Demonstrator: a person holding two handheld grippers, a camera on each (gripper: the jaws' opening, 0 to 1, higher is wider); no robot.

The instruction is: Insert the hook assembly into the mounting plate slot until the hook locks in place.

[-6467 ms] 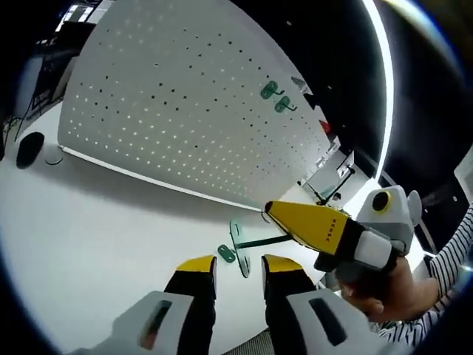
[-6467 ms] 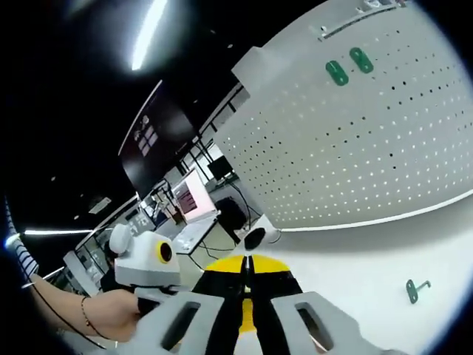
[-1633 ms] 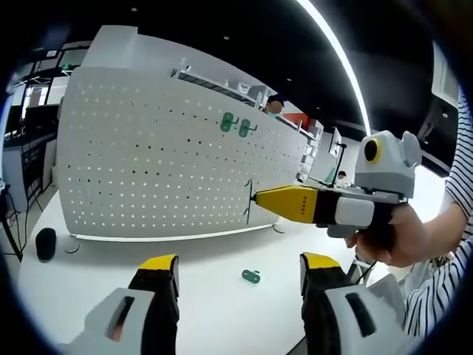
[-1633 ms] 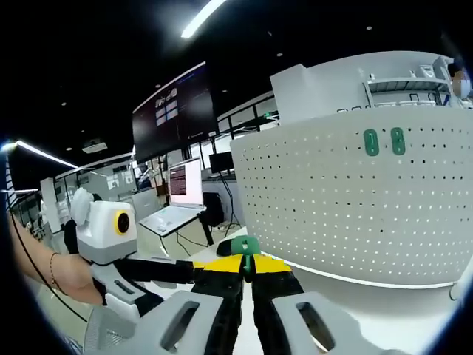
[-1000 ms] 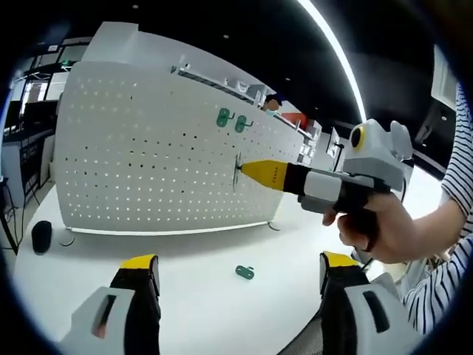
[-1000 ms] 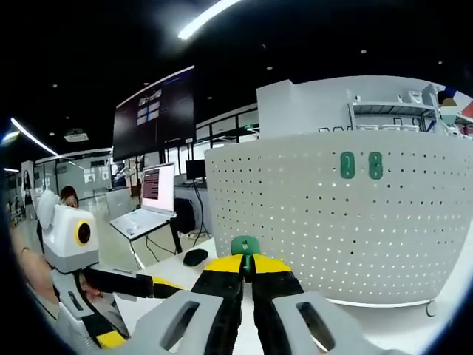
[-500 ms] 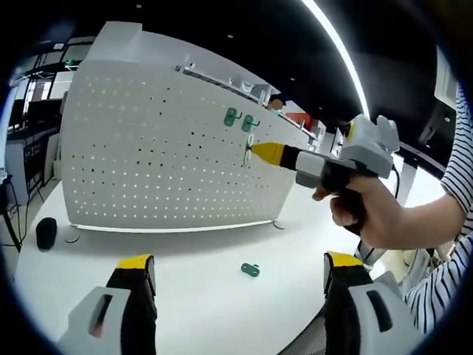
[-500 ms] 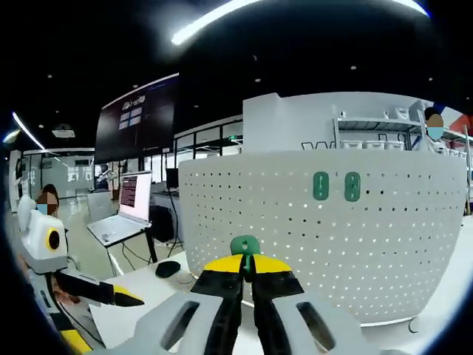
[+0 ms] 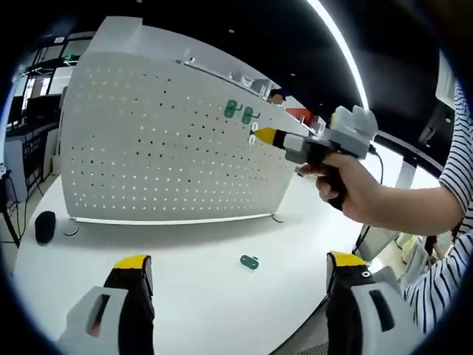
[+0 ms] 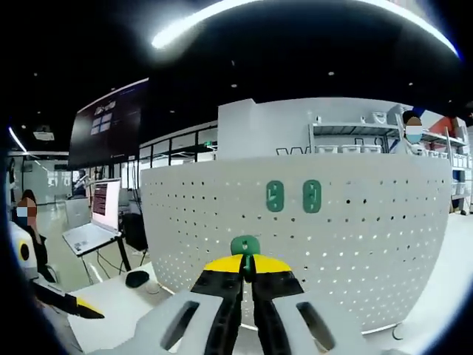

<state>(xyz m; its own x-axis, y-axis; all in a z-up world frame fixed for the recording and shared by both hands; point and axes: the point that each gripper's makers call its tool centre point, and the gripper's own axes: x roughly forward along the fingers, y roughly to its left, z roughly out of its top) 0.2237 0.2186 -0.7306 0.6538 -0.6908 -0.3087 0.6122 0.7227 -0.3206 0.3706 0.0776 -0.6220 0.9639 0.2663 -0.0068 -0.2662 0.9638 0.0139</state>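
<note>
A white perforated mounting plate [image 9: 148,140] stands upright on the white table [image 9: 192,288]. Two green hooks [image 9: 239,112] hang on it near its upper right. My right gripper [image 9: 259,135] comes in from the right in a person's hand [image 9: 355,196], its yellow tip just below those hooks and close to the plate. In the right gripper view the gripper [image 10: 246,265] is shut on a green hook assembly [image 10: 244,245], facing the plate [image 10: 347,251] below the mounted hooks [image 10: 293,196]. My left gripper [image 9: 239,260] stands wide open over the table. A spare green hook [image 9: 249,261] lies flat there.
A dark mouse [image 9: 44,225] lies on the table left of the plate. A laptop [image 10: 92,233] sits on a desk at the left of the right gripper view. A striped sleeve [image 9: 454,185] fills the right edge. Office desks and a wall screen [image 10: 107,133] stand behind.
The right gripper has carried the green hook assembly up and nearer to the plate, ending just below the two mounted hooks. My left jaws stay wide open.
</note>
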